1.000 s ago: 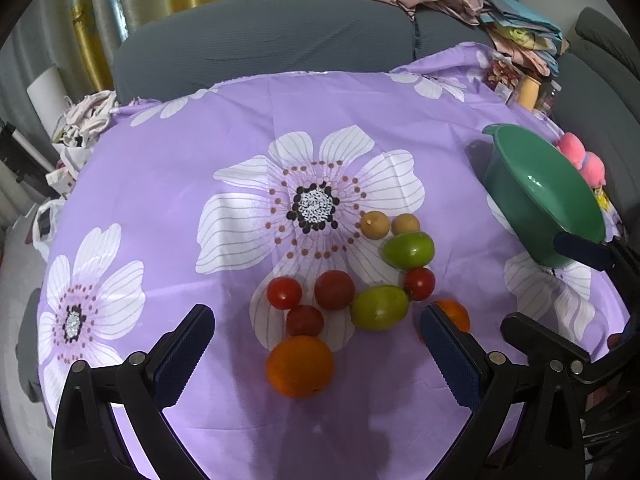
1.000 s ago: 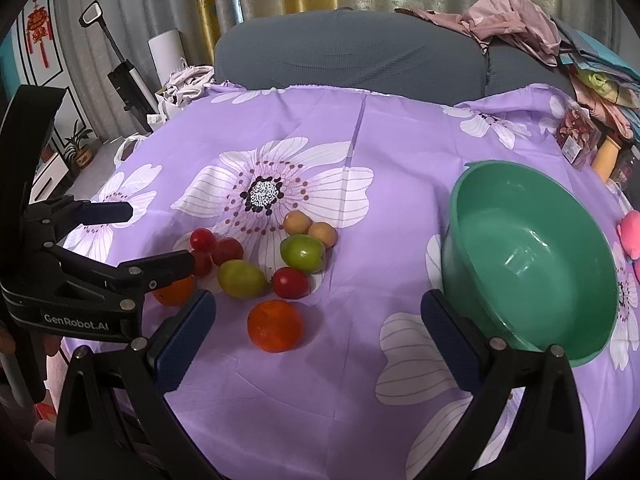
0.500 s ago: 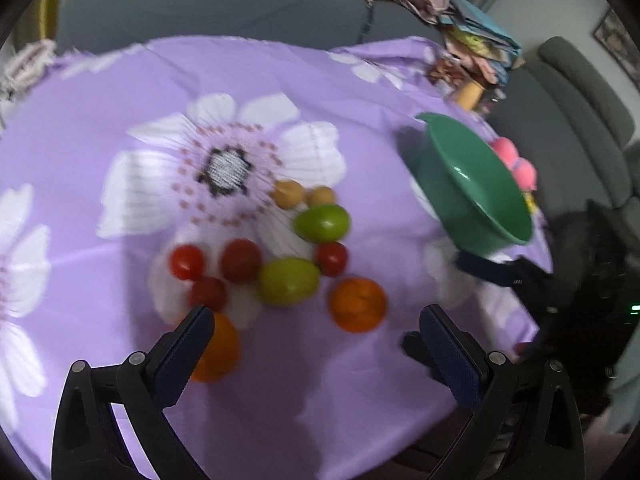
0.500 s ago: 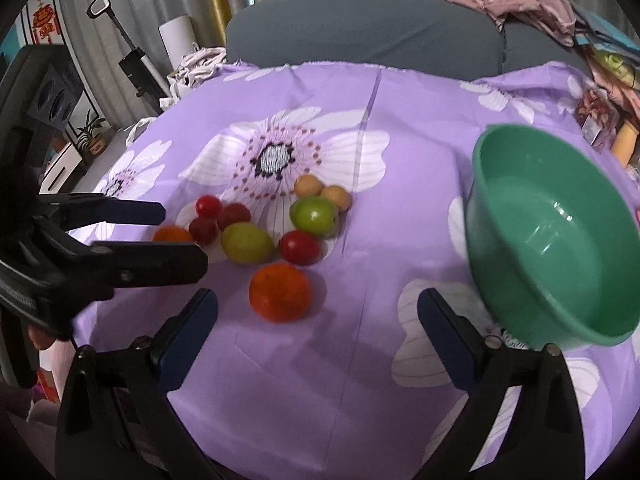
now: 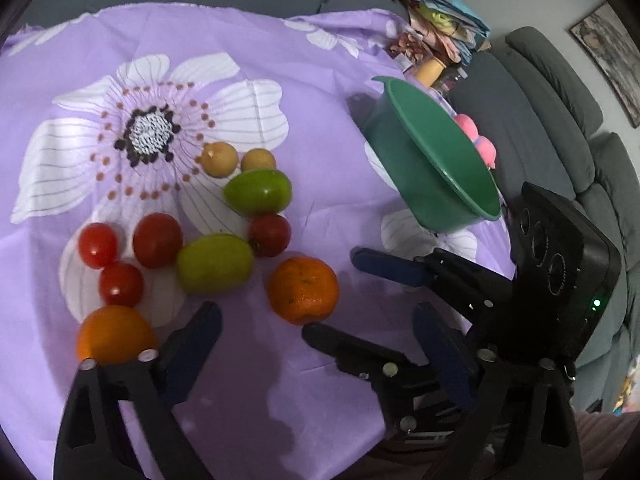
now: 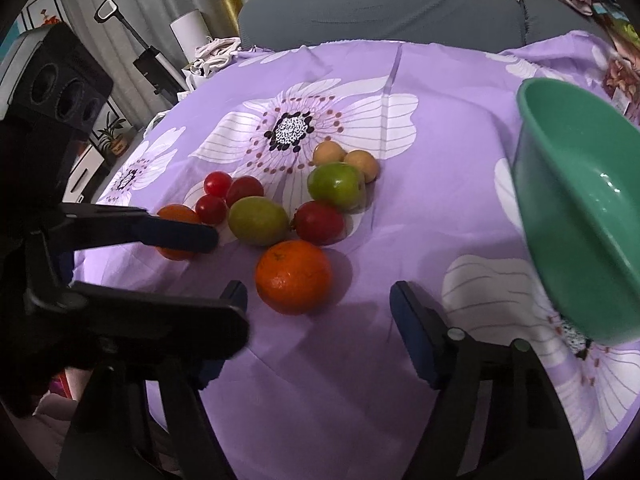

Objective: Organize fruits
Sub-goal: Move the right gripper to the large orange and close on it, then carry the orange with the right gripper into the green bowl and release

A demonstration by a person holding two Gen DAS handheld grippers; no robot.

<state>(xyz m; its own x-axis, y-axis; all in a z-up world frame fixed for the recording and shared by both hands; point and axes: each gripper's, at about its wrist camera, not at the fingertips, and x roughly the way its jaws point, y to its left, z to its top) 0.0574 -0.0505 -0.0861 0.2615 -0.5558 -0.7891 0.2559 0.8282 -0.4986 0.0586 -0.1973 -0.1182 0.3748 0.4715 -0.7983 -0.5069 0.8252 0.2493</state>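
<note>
On purple cloth (image 6: 440,128), green bowl (image 6: 580,216), fruits outside

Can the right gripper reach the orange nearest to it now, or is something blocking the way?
Probably yes. The right gripper is open and the orange lies just ahead between its fingers, with only bare cloth between them.

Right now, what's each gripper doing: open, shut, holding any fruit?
Left gripper: open, holding nothing.
Right gripper: open, holding nothing, with the orange just ahead of its fingers.
</note>
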